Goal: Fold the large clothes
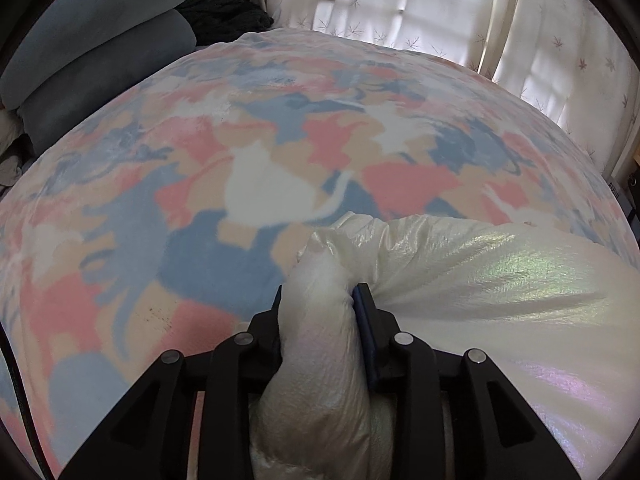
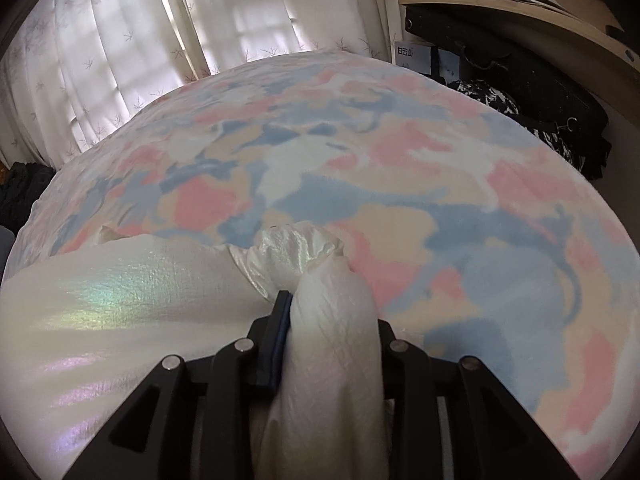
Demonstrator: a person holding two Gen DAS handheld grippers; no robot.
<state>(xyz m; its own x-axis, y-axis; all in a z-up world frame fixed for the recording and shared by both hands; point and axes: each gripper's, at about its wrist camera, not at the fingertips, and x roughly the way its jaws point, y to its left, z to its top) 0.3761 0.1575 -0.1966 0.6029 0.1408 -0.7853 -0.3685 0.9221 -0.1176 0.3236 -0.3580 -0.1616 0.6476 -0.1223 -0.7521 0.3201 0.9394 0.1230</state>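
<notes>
A shiny white, iridescent garment [image 1: 500,280] stretches between my two grippers over a bed. My left gripper [image 1: 320,300] is shut on a bunched corner of the garment, which spreads away to the right. My right gripper [image 2: 332,300] is shut on another bunched corner [image 2: 304,252], and the garment [image 2: 132,292] spreads away to the left. The cloth looks held just above the bed; its lower part is hidden below both views.
The bed is covered by a pink, blue and cream patterned blanket [image 1: 248,152]. Grey-blue pillows [image 1: 92,52] and dark clothing [image 1: 224,12] lie at its far left. White curtains [image 2: 120,60] hang behind. A wooden desk [image 2: 520,12] with dark bags [image 2: 540,80] stands at the right.
</notes>
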